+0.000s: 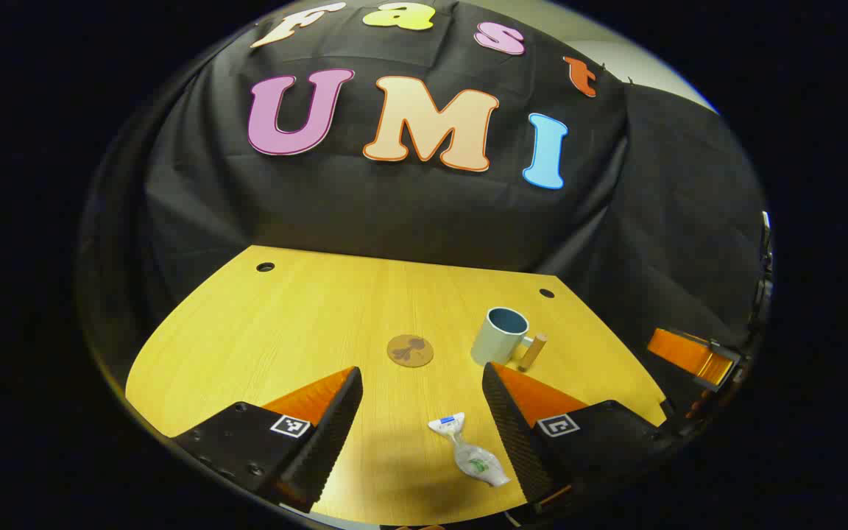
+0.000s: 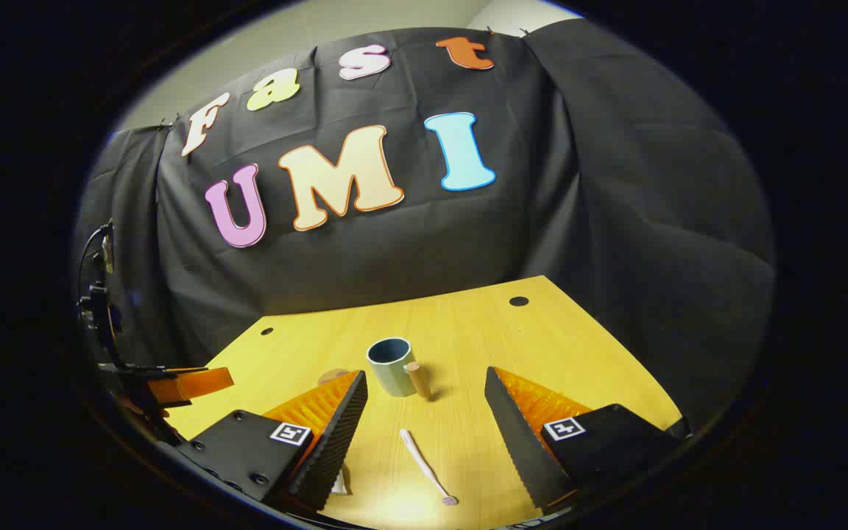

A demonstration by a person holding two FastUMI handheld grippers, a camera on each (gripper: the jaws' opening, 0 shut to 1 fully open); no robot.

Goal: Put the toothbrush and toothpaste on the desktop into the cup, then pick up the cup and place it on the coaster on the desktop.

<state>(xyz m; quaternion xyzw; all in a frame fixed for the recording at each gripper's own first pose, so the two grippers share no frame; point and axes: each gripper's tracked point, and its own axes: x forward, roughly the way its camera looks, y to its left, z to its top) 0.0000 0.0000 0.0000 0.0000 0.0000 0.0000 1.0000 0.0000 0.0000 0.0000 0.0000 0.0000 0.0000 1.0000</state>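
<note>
A: What's the biggest thing in front of the grippers?

B: The yellow wooden desktop (image 1: pixel 284 324), with the black cloth wall behind it. It has small round holes near the back edge.

A: How is the left gripper (image 1: pixel 424 430) held?

B: It hangs above the near edge of the desktop, looking down and forward across it. Its two black ribbed fingers (image 1: pixel 332 434) stand wide apart and clamp nothing. The toothpaste (image 1: pixel 468 450) lies flat on the wood between them, nearer the right-hand finger, but I cannot tell whether it touches that finger.

A: And the right gripper (image 2: pixel 428 434)?

B: Much the same pose: above the near edge, tilted down. Its fingers (image 2: pixel 520 434) are also spread wide and grip nothing. The toothbrush (image 2: pixel 424 456) lies on the desktop between them, touching neither.

A: Can either gripper see the other?

B: Yes. In the left gripper view an orange and black piece of the other gripper shows at the far right edge; in the right gripper view one shows at the far left.

A: Where is the cup (image 1: pixel 499 336)?

B: Upright on the desktop, past the fingertips, its wooden handle to one side. It is pale outside, dark blue inside.

A: And the coaster (image 1: pixel 410 350)?

B: A small brown round coaster, flat on the wood just beside the cup, apart from it. In the right gripper view it is partly hidden behind a finger.
</note>
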